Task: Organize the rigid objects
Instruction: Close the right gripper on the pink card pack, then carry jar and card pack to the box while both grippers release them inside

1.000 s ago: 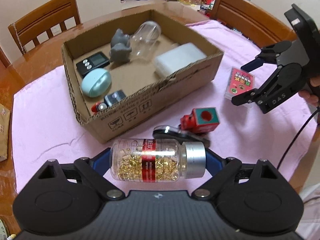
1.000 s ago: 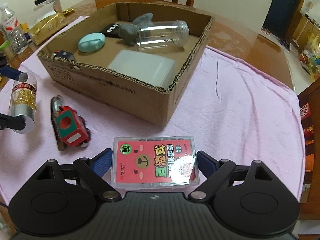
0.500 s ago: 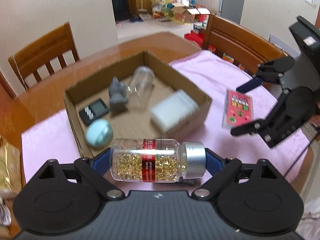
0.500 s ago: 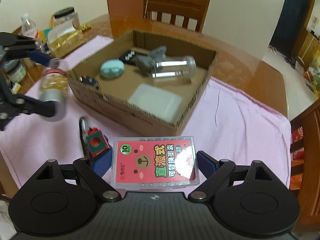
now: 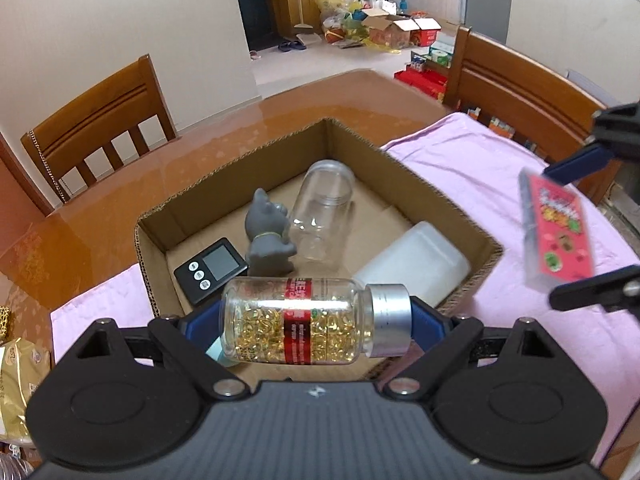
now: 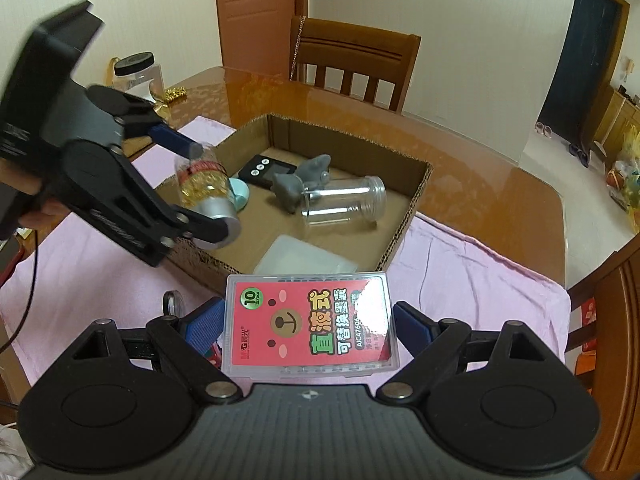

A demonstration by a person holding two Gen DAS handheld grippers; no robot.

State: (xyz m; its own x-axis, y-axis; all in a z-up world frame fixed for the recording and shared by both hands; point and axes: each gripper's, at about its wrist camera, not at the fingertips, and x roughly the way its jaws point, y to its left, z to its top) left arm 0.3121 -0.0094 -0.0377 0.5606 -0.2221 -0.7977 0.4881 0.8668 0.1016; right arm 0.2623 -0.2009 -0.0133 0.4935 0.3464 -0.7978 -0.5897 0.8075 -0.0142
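The left gripper (image 5: pixel 316 322) squeezes a clear bottle of gold capsules (image 5: pixel 308 322) with a silver cap. The bottle lies sideways between the fingers, up in the air over the near edge of the cardboard box (image 5: pixel 420 168). The right gripper (image 6: pixel 308 330) squeezes a flat pink card case (image 6: pixel 310 324), also up in the air, just in front of the box.

Inside the box there is a gray animal toy (image 5: pixel 268 240), an empty clear jar (image 5: pixel 324 208) on its side, a black timer (image 5: pixel 210 270), a white plastic box (image 5: pixel 416 268) and a small blue-green round thing (image 6: pixel 242 196).

Here is what could go wrong. The bottle is round and smooth, so it could roll or slip out if the fingers get loose too high up. It could land on the timer or bump the toy over. The free floor in the box is small, so the card case might end up leaning on the white box. Both grippers are close together, so they might bump if they go in at once.
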